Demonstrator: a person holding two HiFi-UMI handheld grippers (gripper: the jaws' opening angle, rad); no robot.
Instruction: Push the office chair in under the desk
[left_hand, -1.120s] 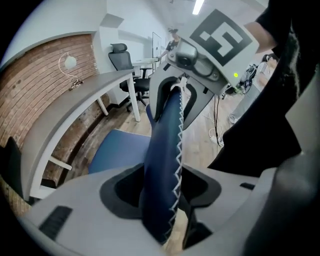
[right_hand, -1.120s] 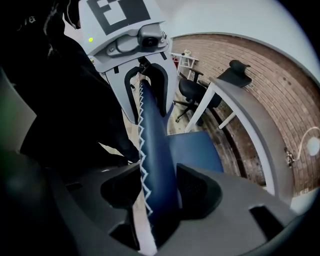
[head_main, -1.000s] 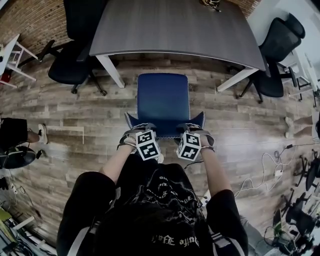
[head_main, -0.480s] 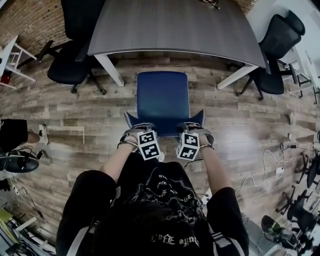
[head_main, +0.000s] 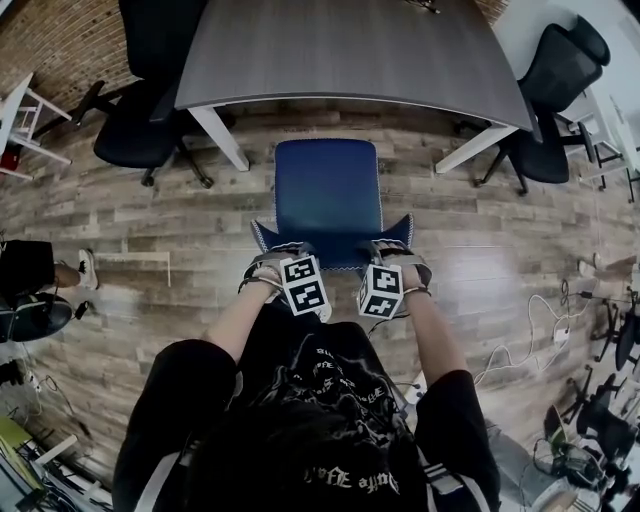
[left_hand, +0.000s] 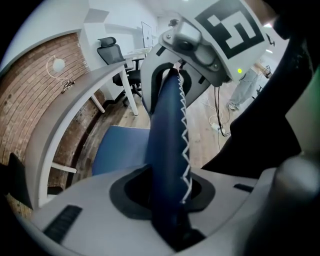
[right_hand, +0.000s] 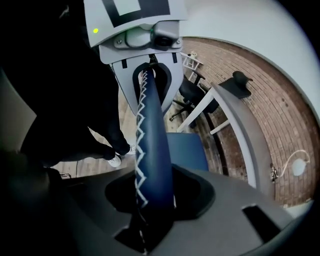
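The blue office chair's seat (head_main: 327, 190) stands on the wooden floor just in front of the grey desk (head_main: 350, 50), between its white legs. Its backrest (head_main: 335, 262), blue with white zigzag stitching, is nearest me. My left gripper (head_main: 283, 254) and right gripper (head_main: 386, 252) sit side by side on the backrest's top edge and point steeply down. Both have just been closing. In the left gripper view the backrest (left_hand: 167, 145) runs between the jaws of the left gripper (left_hand: 169, 200), which clamp it. In the right gripper view the right gripper (right_hand: 150, 200) grips the backrest (right_hand: 152, 145) the same way.
A black office chair (head_main: 140, 125) stands at the desk's left corner and another (head_main: 555, 100) at its right. White cables (head_main: 525, 345) lie on the floor to the right. A person's leg and shoe (head_main: 70, 268) show at the left, beside a white stool (head_main: 25, 115).
Both marker cubes have rolled a little on the backrest's top edge. The chair and my hands stay where they were.
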